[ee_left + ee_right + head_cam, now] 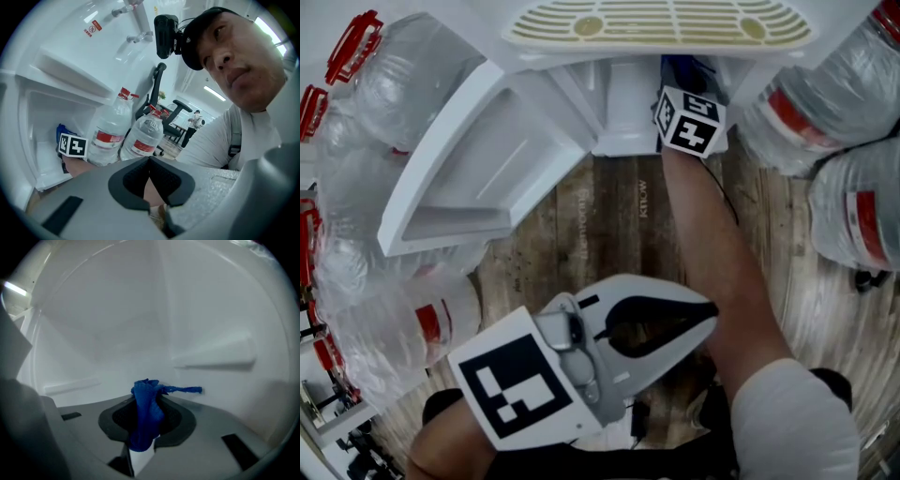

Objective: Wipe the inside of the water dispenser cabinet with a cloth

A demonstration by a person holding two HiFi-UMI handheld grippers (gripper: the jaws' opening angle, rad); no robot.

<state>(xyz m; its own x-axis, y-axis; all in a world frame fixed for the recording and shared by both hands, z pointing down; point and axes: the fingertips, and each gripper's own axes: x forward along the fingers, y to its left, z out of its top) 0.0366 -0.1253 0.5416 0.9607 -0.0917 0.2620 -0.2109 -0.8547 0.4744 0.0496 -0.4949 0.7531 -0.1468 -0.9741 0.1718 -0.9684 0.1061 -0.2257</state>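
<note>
Dispenser cupboard: one cabinet [117,310], one cloth [143,425], two grippers.
Right gripper [149,397] clamped the blue cloth inside the white cabinet; left gripper [709,309] sat outside, jaws together, empty.

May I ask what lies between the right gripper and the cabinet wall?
Only the blue cloth, clamped in the right gripper, as the right gripper view shows.

The head view looks steeply down onto the open cabinet [623,103]. The left gripper view looks up from below it (sharing its doorway), while the right gripper view sits close inside, facing its walls.
</note>
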